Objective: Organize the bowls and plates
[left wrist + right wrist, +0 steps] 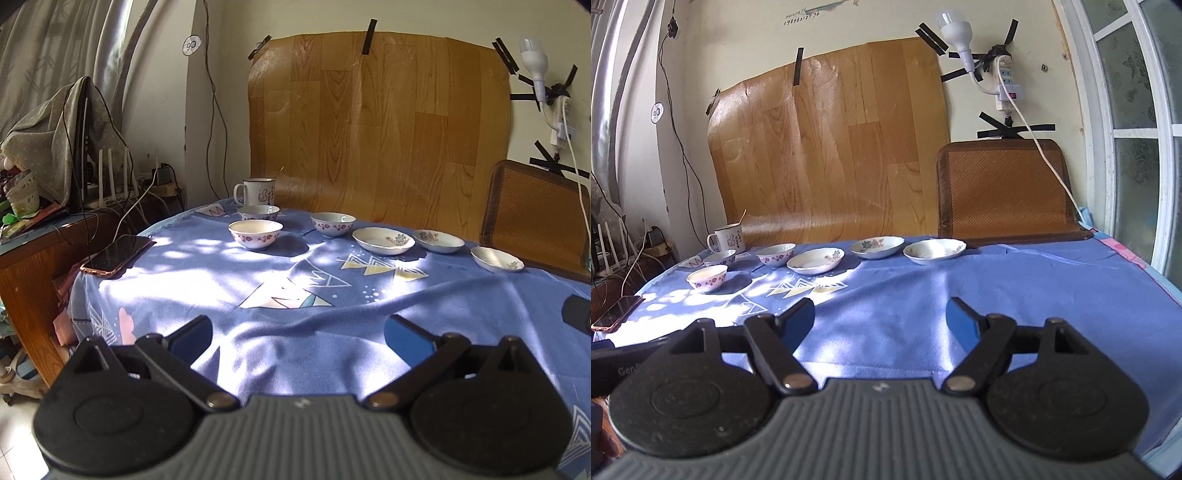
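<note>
Nothing was stacked yet: three bowls (255, 234) and three plates (383, 240) sat apart along the worktop's (258, 288) far edge; left tool (298, 328) and right tool (881, 319) gaped empty.

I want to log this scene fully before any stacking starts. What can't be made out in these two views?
- Mug contents: both views look from below its rim; only a utensil handle shows.
- Far bowl: its lower part is hidden by the near bowl in the left wrist view.
- Phone: cut by the left edge of the right wrist view.
- Left tool and right tool: both open, nothing between them.
</note>
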Demonstrator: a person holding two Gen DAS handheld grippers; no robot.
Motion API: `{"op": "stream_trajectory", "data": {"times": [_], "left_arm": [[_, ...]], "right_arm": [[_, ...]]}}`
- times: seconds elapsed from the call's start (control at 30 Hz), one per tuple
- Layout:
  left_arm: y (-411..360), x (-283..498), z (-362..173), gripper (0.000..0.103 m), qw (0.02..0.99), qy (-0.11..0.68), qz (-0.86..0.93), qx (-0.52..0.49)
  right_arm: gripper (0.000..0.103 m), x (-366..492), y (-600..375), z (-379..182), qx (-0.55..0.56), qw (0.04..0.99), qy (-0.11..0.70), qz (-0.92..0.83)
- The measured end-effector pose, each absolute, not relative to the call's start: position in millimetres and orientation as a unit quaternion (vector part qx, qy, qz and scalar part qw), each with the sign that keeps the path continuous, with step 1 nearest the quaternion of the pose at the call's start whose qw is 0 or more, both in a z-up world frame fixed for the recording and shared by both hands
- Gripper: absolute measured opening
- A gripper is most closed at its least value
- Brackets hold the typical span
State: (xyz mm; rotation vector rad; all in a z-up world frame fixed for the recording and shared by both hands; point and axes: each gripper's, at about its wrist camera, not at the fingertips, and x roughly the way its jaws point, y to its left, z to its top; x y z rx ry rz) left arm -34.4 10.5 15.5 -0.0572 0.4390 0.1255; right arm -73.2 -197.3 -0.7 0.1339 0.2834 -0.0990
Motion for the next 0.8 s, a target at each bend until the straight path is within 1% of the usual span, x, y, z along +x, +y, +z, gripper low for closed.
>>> {"op": "stream_trajectory", "data": {"times": [0.1,0.27,0.8], "left_arm": [[16.2,-30.2,11.9,0.103,0.969,0.233,0.066,-0.038],[15.7,-26.2,5.2,0.103,0.964,0.257,0.053,-0.039],[12.3,-25.3,5.6,0.103,0.964,0.260,0.040,-0.038]], "right_arm": [[0.080,-70.4,-196.2,-3.5,0.067,0.985,0.157,-0.040],[0.080,-72.4,-193.0,-4.1,0.061,0.985,0.158,-0.034],[0.080,-71.6,-192.9,-4.2,0.056,0.984,0.165,-0.026]]}}
